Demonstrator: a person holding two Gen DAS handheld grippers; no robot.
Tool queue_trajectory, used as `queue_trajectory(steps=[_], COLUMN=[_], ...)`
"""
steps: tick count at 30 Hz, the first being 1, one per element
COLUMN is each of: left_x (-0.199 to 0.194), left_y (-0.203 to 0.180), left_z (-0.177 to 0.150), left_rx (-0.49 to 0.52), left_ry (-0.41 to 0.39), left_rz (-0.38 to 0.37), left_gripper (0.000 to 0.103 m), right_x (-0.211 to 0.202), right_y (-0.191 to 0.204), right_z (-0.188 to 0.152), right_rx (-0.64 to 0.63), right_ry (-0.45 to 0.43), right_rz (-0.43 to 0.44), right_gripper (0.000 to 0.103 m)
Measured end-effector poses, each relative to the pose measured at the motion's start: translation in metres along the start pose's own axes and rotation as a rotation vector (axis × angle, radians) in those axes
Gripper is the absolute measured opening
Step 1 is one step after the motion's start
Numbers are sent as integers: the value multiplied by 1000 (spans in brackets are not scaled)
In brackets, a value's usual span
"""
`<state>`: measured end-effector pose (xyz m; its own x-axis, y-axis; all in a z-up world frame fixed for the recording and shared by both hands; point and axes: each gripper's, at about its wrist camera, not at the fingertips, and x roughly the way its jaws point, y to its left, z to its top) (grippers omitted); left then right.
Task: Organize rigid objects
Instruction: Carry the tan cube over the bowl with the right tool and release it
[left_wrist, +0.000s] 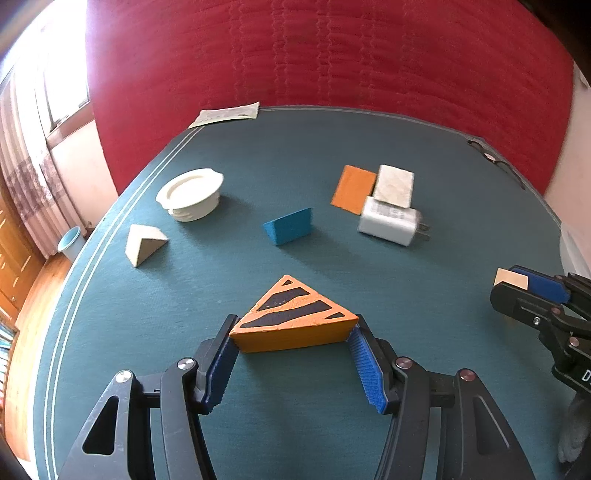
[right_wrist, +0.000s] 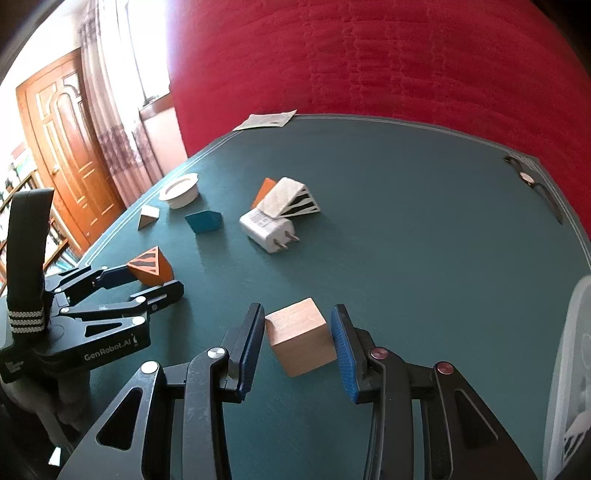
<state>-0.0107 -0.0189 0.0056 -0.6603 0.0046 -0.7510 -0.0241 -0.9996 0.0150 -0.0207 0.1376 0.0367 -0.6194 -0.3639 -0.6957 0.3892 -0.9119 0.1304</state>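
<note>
In the left wrist view my left gripper (left_wrist: 294, 326) is shut on an orange wedge with black stripes (left_wrist: 291, 314), its blue pads pressing the wedge's two near corners just above the green table (left_wrist: 369, 129). The right wrist view shows this gripper (right_wrist: 155, 278) at the left with the same wedge (right_wrist: 153, 267). My right gripper (right_wrist: 297, 312) is shut on a plain wooden cube (right_wrist: 301, 338), which sits tilted between the pads. From the left wrist view the right gripper (left_wrist: 517, 291) enters at the right edge with the pale cube (left_wrist: 511, 281) at its tip.
On the table lie a white round lid (left_wrist: 190, 199), a beige prism (left_wrist: 144, 243), a blue wedge (left_wrist: 290, 230), an orange slab (left_wrist: 352, 188), a pale block (left_wrist: 393, 184) and a white plug charger (left_wrist: 391, 221). Glasses (left_wrist: 495, 158) and paper (left_wrist: 227, 114) lie at the far edge. A white basket (right_wrist: 572, 369) stands at the right.
</note>
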Motion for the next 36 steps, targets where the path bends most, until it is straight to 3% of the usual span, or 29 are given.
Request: queue_trajectory(steps=[14,30,36], left_x=[0,-6,-8], left_y=[-43,-107,-129], left_z=[9,24,28], left_rx=[58,151,183], left_ry=[-11,-38,-49], left_rz=[-42,-110,-143], left_gripper=[62,62,62], right_x=[-40,-104,-117], right_y=[-52,-150,-170], right_z=[-12,-31,-36], right_rx=[137,351,385], right_ry=[-70,-175,-189], right_rz=[-89,-328,-405], right_gripper=[39,39,39])
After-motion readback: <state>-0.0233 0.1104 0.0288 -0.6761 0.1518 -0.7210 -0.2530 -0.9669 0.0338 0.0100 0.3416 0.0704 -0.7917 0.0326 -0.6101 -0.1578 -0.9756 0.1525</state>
